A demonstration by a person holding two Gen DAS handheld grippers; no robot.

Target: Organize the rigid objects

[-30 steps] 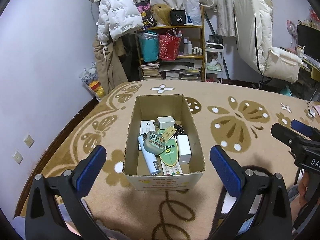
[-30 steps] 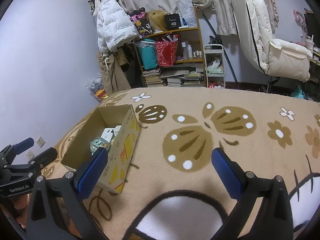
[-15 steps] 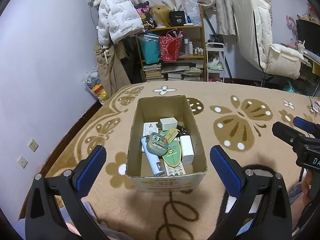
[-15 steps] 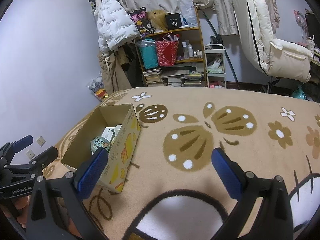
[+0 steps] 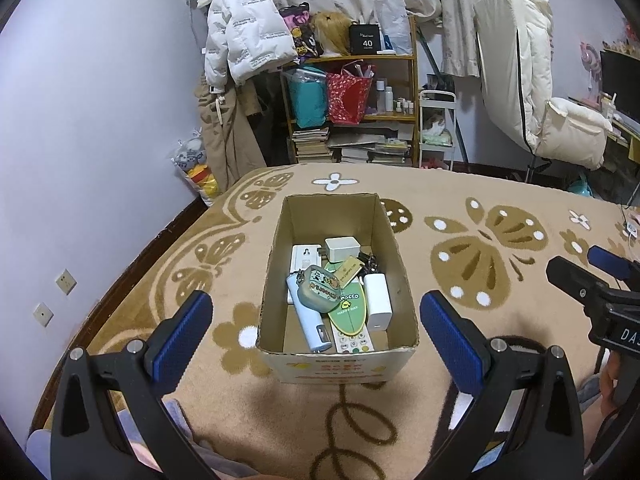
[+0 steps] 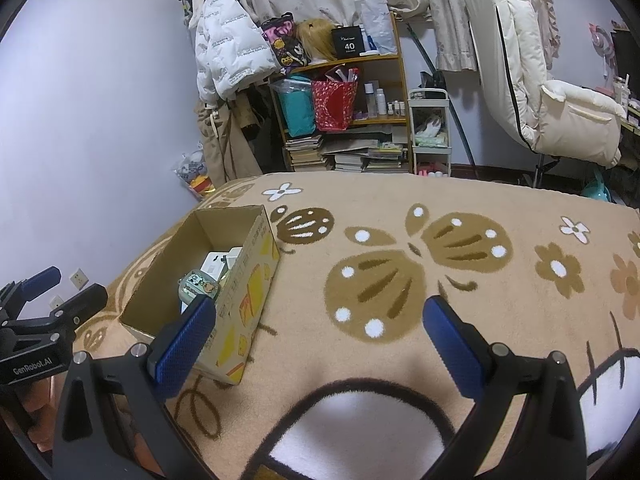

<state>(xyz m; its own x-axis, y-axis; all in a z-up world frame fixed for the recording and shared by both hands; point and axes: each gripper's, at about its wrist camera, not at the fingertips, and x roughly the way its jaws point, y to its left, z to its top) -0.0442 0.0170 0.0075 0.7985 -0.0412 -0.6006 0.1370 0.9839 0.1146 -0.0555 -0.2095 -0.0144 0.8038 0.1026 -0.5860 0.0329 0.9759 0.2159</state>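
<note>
The left tongs (image 5: 316,336) are held wide apart and empty, just short of the cardboard box (image 5: 338,364) on the butterfly-patterned blanket (image 6: 400,360). Chargers, a pale blue bottle (image 5: 306,316) and a remote (image 5: 352,342) lie inside. Right of the box, the right tongs (image 6: 320,342) are spread wide over bare blanket.

The left gripper (image 5: 318,338) had a black frame whose two fingers (image 5: 182,334) wore blue pads with a fine dotted texture, each arm with a silver screw just behind its pad. The right gripper (image 6: 318,340) was built the same, black with blue textured pads and silver screws. Seen from the right wrist, the left gripper's body to the left of the cardboard box (image 6: 168,300) bore white lettering "GenRobot.AI", with blue tips.
</note>
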